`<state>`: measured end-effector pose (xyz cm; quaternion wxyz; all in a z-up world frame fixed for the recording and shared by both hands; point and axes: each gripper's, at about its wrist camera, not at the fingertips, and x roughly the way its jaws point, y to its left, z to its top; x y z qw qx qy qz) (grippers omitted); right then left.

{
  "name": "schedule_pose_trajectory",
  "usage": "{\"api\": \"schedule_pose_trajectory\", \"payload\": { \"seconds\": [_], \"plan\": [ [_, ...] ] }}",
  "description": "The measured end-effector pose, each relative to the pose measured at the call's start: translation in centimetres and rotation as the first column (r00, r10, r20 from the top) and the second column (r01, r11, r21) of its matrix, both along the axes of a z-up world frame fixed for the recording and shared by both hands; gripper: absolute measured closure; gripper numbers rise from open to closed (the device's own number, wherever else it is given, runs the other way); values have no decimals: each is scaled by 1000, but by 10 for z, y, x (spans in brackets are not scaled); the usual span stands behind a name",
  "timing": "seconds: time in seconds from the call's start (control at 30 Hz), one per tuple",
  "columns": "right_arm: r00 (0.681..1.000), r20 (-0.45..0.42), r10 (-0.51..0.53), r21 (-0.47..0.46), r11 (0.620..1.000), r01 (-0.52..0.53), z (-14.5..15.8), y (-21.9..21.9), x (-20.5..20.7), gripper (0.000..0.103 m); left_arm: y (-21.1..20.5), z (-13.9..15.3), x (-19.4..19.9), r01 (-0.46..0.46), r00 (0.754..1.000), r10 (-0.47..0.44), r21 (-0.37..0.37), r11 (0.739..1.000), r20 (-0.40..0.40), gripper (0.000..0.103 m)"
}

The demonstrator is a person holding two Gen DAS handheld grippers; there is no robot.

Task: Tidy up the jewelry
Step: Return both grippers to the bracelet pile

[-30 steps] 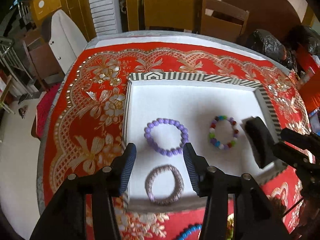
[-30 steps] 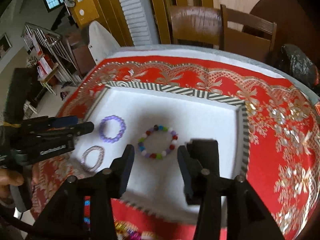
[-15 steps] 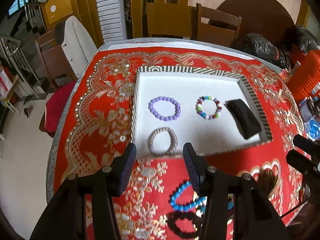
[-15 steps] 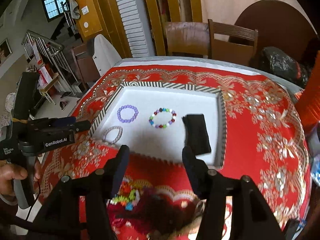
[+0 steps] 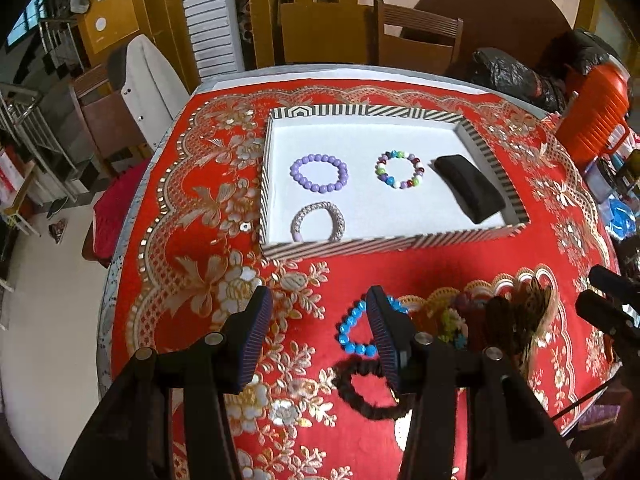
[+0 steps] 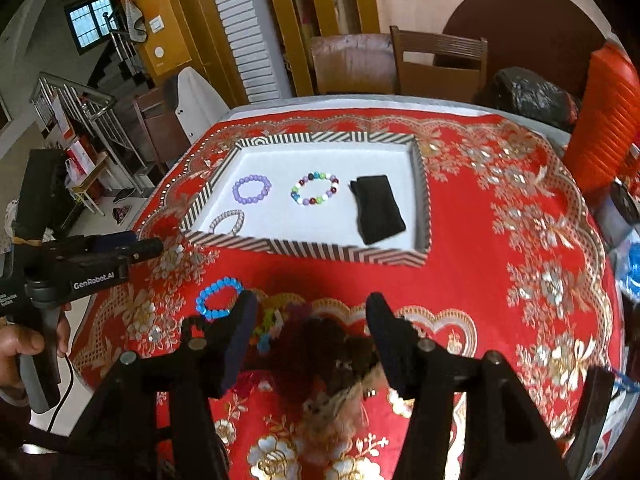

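The blue bracelet (image 5: 362, 330) lies on the red cloth (image 5: 192, 240), at six o'clock from the striped tray (image 5: 276, 168). It looks light and bendy; pinch one side of the ring. The dark ring (image 5: 368, 394) beside it is maybe a hair tie. The tray holds purple, mixed and silver bracelets and a black pouch (image 5: 468, 188). The left gripper (image 5: 320, 336) and right gripper (image 6: 310, 330) stand wide and hold nothing.
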<state>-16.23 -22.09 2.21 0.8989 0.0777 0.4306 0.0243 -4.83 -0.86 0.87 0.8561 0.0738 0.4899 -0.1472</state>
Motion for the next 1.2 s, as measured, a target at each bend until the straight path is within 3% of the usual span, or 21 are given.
{"api": "schedule_pose_trajectory", "payload": {
  "seconds": [0.6, 0.93, 1.2],
  "plan": [
    [998, -39, -40, 15, 999, 40, -17, -5, -32, 43, 7, -5, -20, 26, 1000, -26, 8, 1000, -15, 69],
    [991, -94, -99, 41, 994, 103, -40, -31, -44, 43, 19, -37, -12, 23, 989, -29, -42, 999, -147, 69],
    [987, -113, -111, 54, 992, 118, -45, -45, -46, 43, 17, -45, -6, 16, 984, -24, -49, 999, -174, 69]
  ]
}}
